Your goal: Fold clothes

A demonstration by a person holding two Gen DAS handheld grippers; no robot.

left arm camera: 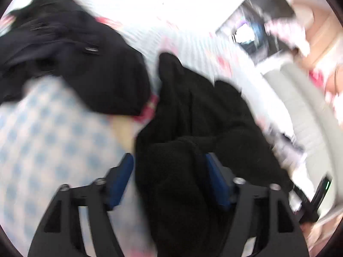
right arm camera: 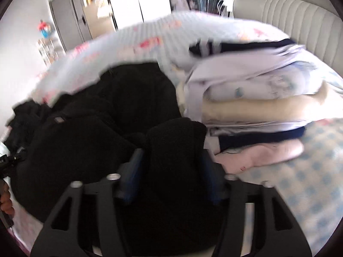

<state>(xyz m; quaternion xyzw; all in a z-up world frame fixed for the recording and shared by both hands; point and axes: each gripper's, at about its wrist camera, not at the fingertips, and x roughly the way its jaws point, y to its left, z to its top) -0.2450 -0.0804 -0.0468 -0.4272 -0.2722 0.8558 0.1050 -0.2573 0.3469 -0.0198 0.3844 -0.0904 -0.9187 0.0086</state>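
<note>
A bed [right arm camera: 133,40] carries a pale striped cover with pink prints. A blue-and-white checked sheet [right arm camera: 310,182] lies at its near side, seen also in the left wrist view [left arm camera: 47,141]. A padded, ribbed headboard [right arm camera: 289,21] in off-white stands behind the bed. A grey wardrobe [right arm camera: 68,23] stands against the far wall, with a small red and blue item [right arm camera: 44,29] beside it, too blurred to identify, possibly a toy.

Both wrist views close above black garment [left arm camera: 193,128]
</note>
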